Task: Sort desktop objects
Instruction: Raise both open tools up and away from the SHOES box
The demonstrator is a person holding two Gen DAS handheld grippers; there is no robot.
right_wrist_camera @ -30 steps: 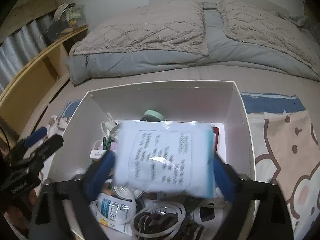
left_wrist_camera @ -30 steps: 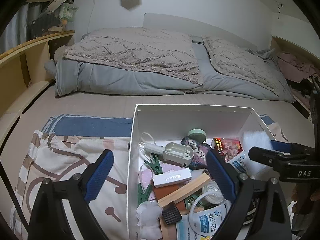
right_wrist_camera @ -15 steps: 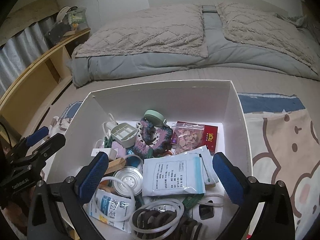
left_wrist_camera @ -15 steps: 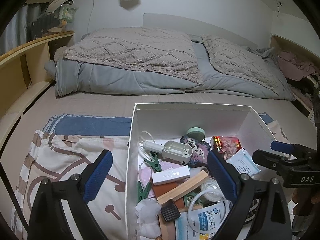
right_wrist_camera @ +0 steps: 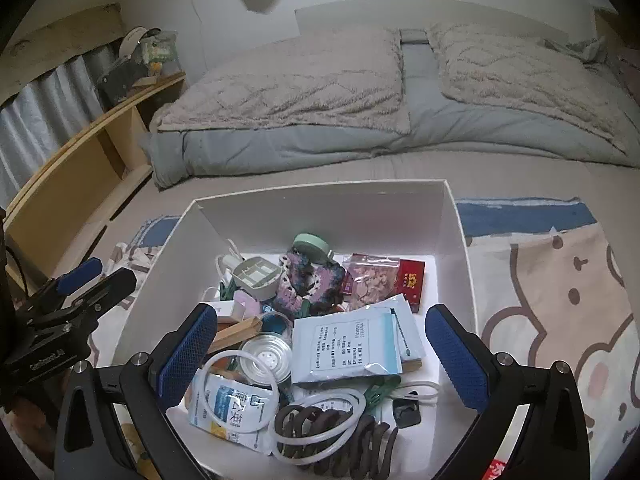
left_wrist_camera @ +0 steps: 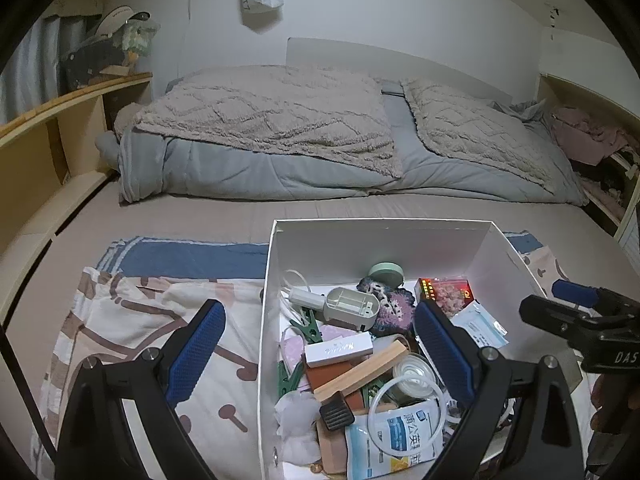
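Note:
A white cardboard box (right_wrist_camera: 328, 216) stands on a patterned cloth and holds several small objects. A white packet with printed text (right_wrist_camera: 346, 346) lies on top of the pile, below a red box (right_wrist_camera: 412, 282) and a crocheted purple piece (right_wrist_camera: 308, 284). My right gripper (right_wrist_camera: 320, 356) is open and empty, raised just above the packet. My left gripper (left_wrist_camera: 320, 348) is open and empty, straddling the box's left wall (left_wrist_camera: 266, 320). The box also shows in the left wrist view, with a wooden block (left_wrist_camera: 362, 368) and a white stick-shaped case (left_wrist_camera: 338, 348) inside.
The patterned cloth (left_wrist_camera: 132, 320) covers the bed's near part, left and right of the box (right_wrist_camera: 560, 300). A grey duvet and pillows (left_wrist_camera: 280, 136) lie behind. A wooden shelf (left_wrist_camera: 48, 140) runs along the left side.
My right gripper opened and let go of the white packet, which dropped onto the pile in the box. The gripper then drew back slightly. My left gripper stayed almost still.

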